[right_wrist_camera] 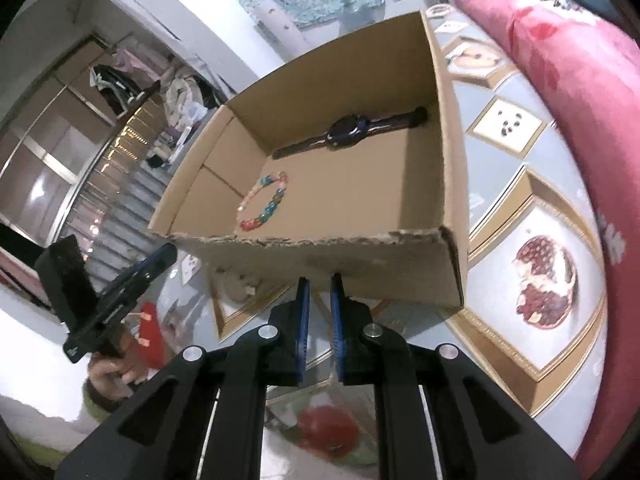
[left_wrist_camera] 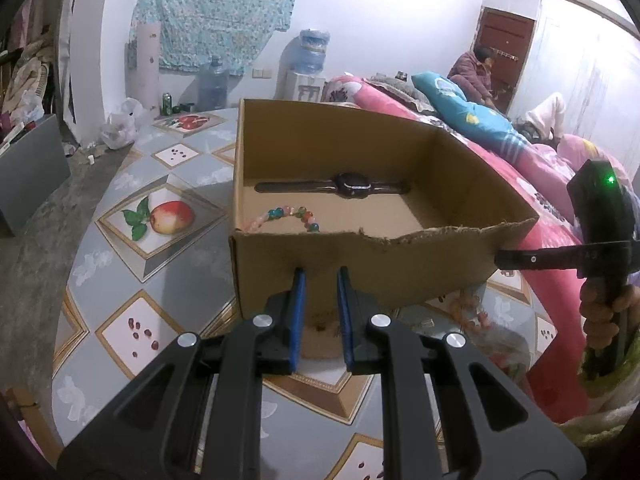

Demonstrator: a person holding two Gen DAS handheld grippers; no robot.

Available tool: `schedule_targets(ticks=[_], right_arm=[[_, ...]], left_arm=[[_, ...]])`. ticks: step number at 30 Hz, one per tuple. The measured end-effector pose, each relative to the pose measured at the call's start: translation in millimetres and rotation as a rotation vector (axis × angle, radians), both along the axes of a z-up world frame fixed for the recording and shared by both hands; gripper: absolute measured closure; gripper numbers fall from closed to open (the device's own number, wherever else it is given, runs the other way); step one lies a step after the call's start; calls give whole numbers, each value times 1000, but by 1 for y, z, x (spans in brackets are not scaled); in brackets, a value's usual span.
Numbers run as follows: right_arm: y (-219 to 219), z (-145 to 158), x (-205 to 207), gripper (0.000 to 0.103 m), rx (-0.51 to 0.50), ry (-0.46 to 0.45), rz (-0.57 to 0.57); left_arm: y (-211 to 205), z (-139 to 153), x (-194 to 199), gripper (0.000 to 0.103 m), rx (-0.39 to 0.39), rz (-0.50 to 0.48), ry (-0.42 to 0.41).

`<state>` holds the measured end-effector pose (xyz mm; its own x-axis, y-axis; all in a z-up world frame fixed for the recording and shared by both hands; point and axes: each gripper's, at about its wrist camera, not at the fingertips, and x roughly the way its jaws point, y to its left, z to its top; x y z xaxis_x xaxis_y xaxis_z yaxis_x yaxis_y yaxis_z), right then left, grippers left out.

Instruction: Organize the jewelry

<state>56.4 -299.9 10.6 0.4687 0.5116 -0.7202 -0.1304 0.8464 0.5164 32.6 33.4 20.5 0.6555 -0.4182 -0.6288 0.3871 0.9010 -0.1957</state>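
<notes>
An open cardboard box (left_wrist_camera: 360,268) stands on the table. Inside it a black wristwatch (left_wrist_camera: 352,186) lies along the far wall, and a multicoloured bead bracelet (left_wrist_camera: 296,216) lies nearer the front. In the right wrist view both show again, the watch (right_wrist_camera: 352,130) and the bracelet (right_wrist_camera: 264,202). My left gripper (left_wrist_camera: 322,276) hovers just in front of the box's torn front wall, jaws slightly apart and empty. My right gripper (right_wrist_camera: 319,280) faces the same wall (right_wrist_camera: 320,256) from the other side, its pads almost together with nothing between. A string of pinkish-orange beads (left_wrist_camera: 474,312) lies on the table beside the box's right corner.
The table wears a grey cloth with fruit pictures (left_wrist_camera: 168,216). A pink quilt (left_wrist_camera: 540,208) and a blue pillow (left_wrist_camera: 472,116) crowd its right side. A person (left_wrist_camera: 472,72) sits far back by a brown door. Water bottles (left_wrist_camera: 214,84) stand by the wall.
</notes>
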Motion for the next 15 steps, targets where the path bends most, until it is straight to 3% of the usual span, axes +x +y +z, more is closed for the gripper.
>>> schedule_targets(ticks=[11, 15], right_arm=[[-6, -7, 0, 91, 43, -52, -31], [-2, -5, -11, 76, 2, -86, -10]], left_arm=[[-7, -5, 7, 88, -5, 18, -20], [-8, -6, 1, 87, -23, 9, -21]])
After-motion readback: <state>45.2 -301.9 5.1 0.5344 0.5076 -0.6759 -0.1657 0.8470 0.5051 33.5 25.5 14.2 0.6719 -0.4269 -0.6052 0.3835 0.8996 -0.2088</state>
